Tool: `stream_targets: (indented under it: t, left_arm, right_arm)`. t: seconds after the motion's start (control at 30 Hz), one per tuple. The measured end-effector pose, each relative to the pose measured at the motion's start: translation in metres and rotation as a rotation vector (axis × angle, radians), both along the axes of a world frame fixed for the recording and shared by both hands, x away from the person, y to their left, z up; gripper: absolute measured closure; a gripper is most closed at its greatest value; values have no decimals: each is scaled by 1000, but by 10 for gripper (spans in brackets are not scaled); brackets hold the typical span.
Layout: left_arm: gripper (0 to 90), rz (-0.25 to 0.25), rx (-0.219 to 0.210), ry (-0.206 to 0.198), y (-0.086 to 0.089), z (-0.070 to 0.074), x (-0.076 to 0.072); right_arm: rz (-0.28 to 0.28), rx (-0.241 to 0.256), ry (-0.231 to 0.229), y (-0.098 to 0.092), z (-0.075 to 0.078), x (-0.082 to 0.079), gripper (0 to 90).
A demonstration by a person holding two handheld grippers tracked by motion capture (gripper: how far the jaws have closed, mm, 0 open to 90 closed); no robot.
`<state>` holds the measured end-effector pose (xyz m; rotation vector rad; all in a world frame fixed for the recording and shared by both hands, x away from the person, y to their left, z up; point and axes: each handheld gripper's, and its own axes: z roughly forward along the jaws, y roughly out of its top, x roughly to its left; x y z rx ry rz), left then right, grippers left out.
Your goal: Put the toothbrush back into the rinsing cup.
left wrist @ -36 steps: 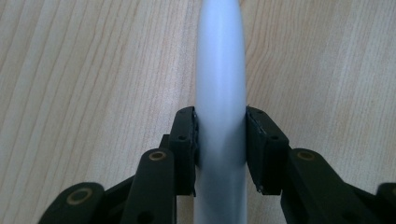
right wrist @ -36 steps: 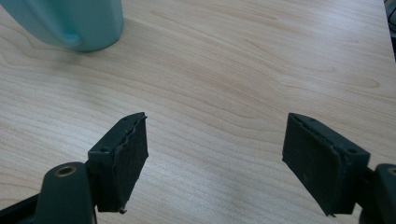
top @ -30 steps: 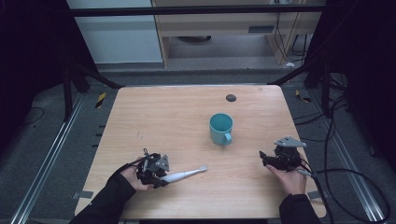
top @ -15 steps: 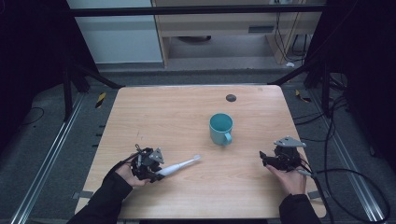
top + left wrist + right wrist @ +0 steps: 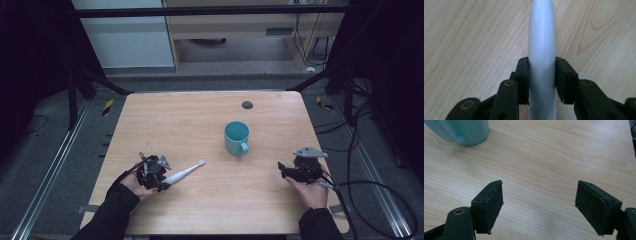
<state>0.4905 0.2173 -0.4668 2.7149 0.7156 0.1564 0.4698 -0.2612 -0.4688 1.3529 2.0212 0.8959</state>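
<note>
In the high view, a white electric toothbrush [image 5: 181,173] is held by its thick handle end in the left tool [image 5: 159,176], well left of the teal mug [image 5: 236,138] on the desk [image 5: 200,115]; compared with a second ago, its brush head has been swung up toward the mug. The right tool [image 5: 286,171] rests right of the mug.

In the left gripper view, the handle [image 5: 542,50] is seen clenched between both pads: stiff, light, smooth plastic, likely slippery, best gripped at the thick body.

In the right gripper view, the jaws are spread wide and empty, the mug [image 5: 461,131] beyond them.

A lab: bare wooden table [image 5: 200,115] inside black frame [image 5: 210,9], cables [image 5: 370,185] trailing over floor
</note>
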Motion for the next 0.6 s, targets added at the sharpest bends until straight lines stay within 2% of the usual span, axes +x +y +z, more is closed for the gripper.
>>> stream_targets:
  t: [0.17,0.27,0.33,0.6]
  left_arm:
    - [648,-1,4,-3,0,-1,0]
    - [595,-4,9,-3,-2,-1,1]
    - [592,-4,12,-2,-3,-1,1]
    - [648,-15,33,8,-9,1,3]
  right_arm:
    - [4,-7,-5,-1,0,0,222]
    - [0,0,-1,0,0,0,222]
    - [4,-8,-5,-1,0,1,222]
    - [2,-4,-2,0,0,0,221]
